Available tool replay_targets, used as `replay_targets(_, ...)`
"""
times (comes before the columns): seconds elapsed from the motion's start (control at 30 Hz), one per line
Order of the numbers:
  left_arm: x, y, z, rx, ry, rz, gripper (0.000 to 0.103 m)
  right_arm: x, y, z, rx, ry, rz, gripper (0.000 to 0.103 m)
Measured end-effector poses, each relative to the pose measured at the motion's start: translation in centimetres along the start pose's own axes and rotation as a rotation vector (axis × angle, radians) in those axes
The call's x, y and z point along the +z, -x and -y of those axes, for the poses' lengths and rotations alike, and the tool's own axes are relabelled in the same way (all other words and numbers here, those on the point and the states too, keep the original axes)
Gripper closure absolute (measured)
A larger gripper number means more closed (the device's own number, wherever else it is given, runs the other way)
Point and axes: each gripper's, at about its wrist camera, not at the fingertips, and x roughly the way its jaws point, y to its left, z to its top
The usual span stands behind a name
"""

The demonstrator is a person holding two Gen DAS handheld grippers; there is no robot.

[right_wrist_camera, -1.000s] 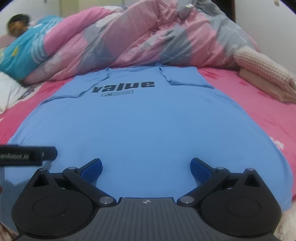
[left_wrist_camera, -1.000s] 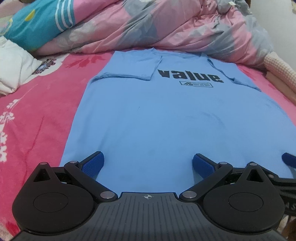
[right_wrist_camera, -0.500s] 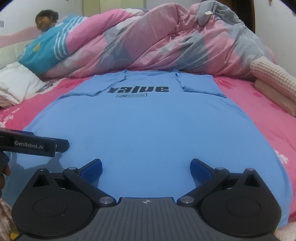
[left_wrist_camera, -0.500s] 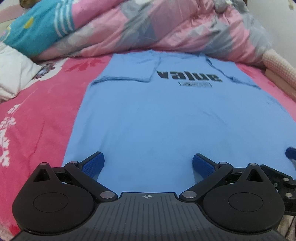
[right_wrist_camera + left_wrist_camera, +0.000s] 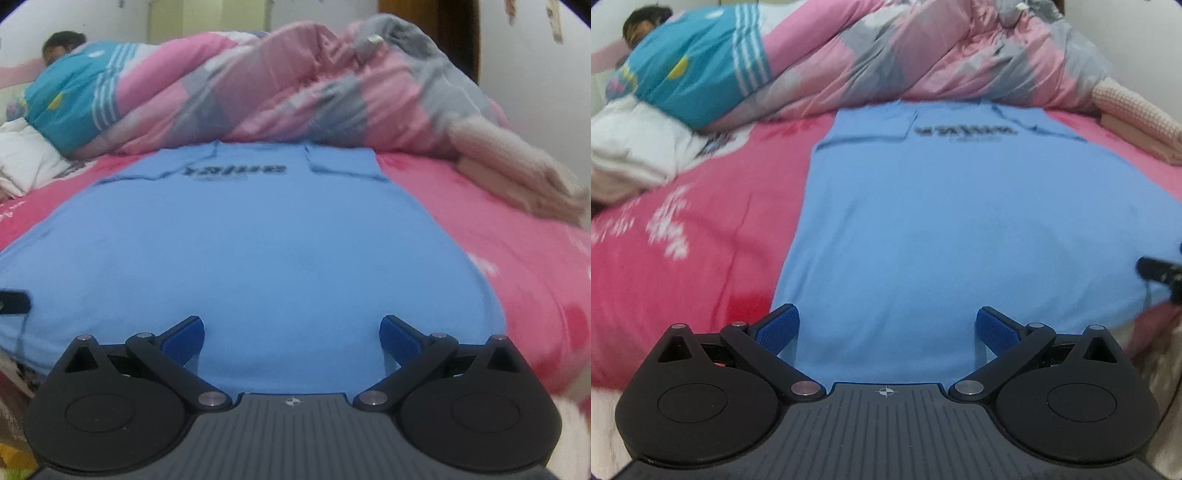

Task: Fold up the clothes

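Observation:
A light blue T-shirt (image 5: 960,221) (image 5: 251,240) with black lettering lies flat on the pink bed sheet (image 5: 701,240), both sleeves folded inward, its hem toward me. My left gripper (image 5: 886,328) is open over the hem's left part, nothing between its blue pads. My right gripper (image 5: 291,334) is open over the hem's right part, also holding nothing. The right gripper's black tip (image 5: 1160,271) shows at the right edge of the left wrist view. The left gripper's tip (image 5: 13,302) shows at the left edge of the right wrist view.
A person in a teal top (image 5: 690,70) lies at the far left under a pink and grey quilt (image 5: 923,55) bunched along the shirt's collar end. A white pillow (image 5: 631,147) sits left. A folded cream knit (image 5: 517,177) lies at the right.
Both grippers have drawn back and lower toward the hem, and apart sideways; the views now sit nearer the bed edge. Both stay open. The shirt has not moved.

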Motion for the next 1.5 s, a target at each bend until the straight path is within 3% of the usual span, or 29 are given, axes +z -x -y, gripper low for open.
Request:
replay_targets(0.4,-0.2,1.1,-1.9,0.006,0.059,0.033,0.0,0.8,1.9,-2.1,0.02,0.017,0.065,0.0)
replay_targets(0.6,-0.7,1.5,-2.3,0.046,0.057,0.034,0.0,0.6,2.4,-3.3,0.038,0.04,0.098,0.0)
replay_targets(0.9,-0.7,2.3,-3.1,0.134,0.059,0.093,0.0,2.3,1.5,-6.7,0.169,0.112,0.16,0.0)
replay_targets(1.1,0.9,2.3,-5.0,0.169,0.111,0.136,0.0,4.0,0.7,-9.8,0.246,0.16,0.177,0.008)
replay_targets(1.27,3.2,0.5,-6.6,0.182,0.136,0.185,0.001,3.4,1.0,-10.0,0.236,0.15,0.2,0.027)
replay_targets(1.37,4.7,-1.8,-6.6,0.165,0.114,0.153,0.009,2.6,0.5,-9.1,0.235,0.109,0.16,0.036)
replay_targets(1.5,4.8,-5.6,-6.2,0.173,0.063,0.092,0.016,2.5,0.0,-7.7,0.214,0.064,0.163,0.039)
